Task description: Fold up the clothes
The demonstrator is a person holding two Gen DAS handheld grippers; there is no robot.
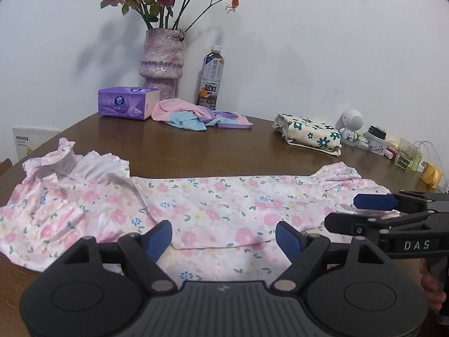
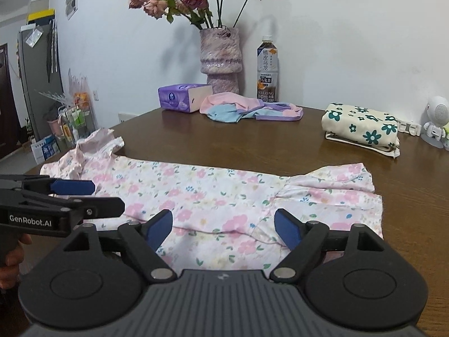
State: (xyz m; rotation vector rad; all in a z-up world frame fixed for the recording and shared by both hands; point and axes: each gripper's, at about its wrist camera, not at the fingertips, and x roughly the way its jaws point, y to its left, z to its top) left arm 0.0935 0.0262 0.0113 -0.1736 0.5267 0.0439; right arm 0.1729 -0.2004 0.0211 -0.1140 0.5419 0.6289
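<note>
floral dress lies half-folded; i'd pinch its near hem with both grippers, left and right, jaws spread, then lift evenly.

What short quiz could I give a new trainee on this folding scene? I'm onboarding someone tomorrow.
1. True or false: the left gripper is clamped on the floral garment.
2. Which stands nearest the vase? A. tea bottle B. robot figurine C. folded flowered cloth
3. Fill in: the crumpled pink, blue and purple garment lies just in front of the ____.

Key: 1 false, both grippers' fingers are spread; 2 A; 3 vase.
</note>
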